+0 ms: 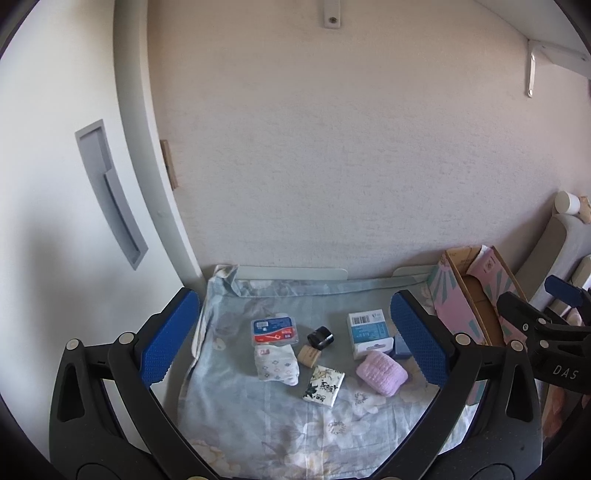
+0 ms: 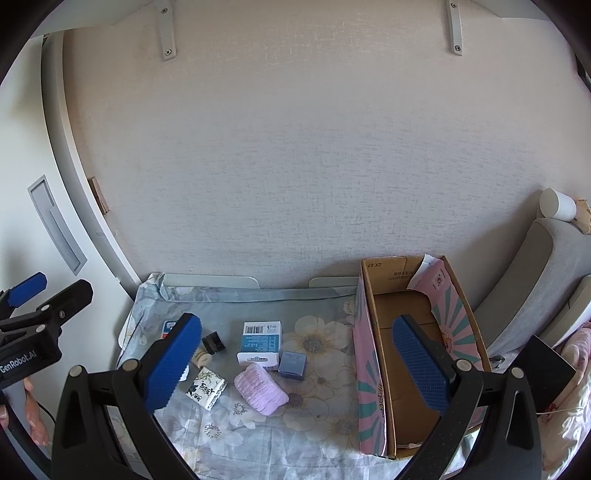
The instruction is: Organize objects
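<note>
Small items lie on a floral cloth point(image 1: 280, 432): a flosser pack point(image 1: 274, 329), a white patterned sock point(image 1: 276, 365), a black tape roll point(image 1: 320, 338), a tan roll point(image 1: 308, 355), a black-and-white tissue pack point(image 1: 324, 385), a white-and-blue box point(image 1: 370, 332), a purple knitted roll point(image 1: 382, 372) and a small blue box point(image 2: 292, 364). An open, empty cardboard box point(image 2: 413, 354) stands to the right. My left gripper point(image 1: 295, 336) is open above the items. My right gripper point(image 2: 297, 363) is open, spanning the items and the box's left wall.
A white wall runs behind the table. A white cabinet door with a grey recessed handle point(image 1: 110, 195) is on the left. A grey cushioned seat point(image 2: 532, 280) with a white cup point(image 2: 557, 204) is on the right. Shelf brackets point(image 2: 167, 29) hang above.
</note>
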Action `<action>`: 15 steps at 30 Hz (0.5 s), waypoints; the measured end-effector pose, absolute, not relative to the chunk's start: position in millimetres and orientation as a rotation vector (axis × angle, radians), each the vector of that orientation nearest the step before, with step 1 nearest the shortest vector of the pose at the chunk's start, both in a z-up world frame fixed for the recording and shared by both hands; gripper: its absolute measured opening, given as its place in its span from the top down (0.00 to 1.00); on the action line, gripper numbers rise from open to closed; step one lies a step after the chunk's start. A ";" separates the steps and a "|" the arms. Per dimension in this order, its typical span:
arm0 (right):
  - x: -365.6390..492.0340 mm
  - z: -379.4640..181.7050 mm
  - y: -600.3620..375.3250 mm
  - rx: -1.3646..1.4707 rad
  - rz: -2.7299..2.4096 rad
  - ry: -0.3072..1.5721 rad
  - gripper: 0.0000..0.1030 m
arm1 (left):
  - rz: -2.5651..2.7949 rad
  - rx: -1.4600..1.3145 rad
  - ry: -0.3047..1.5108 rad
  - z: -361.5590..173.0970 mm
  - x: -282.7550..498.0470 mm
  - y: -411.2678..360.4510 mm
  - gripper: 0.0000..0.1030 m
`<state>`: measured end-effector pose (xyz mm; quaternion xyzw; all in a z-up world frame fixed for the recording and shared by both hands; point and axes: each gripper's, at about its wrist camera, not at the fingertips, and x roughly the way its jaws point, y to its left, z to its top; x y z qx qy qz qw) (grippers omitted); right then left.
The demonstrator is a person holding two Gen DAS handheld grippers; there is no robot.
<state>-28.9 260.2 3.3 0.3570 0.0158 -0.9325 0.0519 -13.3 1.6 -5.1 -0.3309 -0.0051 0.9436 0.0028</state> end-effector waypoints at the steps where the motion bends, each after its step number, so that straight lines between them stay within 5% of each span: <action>1: -28.7 3.4 259.4 1.085 -2.837 0.049 0.01 | 2.964 -1.035 -0.019 -4.7 -13.1 1.4 0.00; 15: -29.0 3.7 257.9 1.087 -2.838 0.052 0.01 | 2.949 -1.034 -0.042 -5.2 -11.6 -2.7 0.00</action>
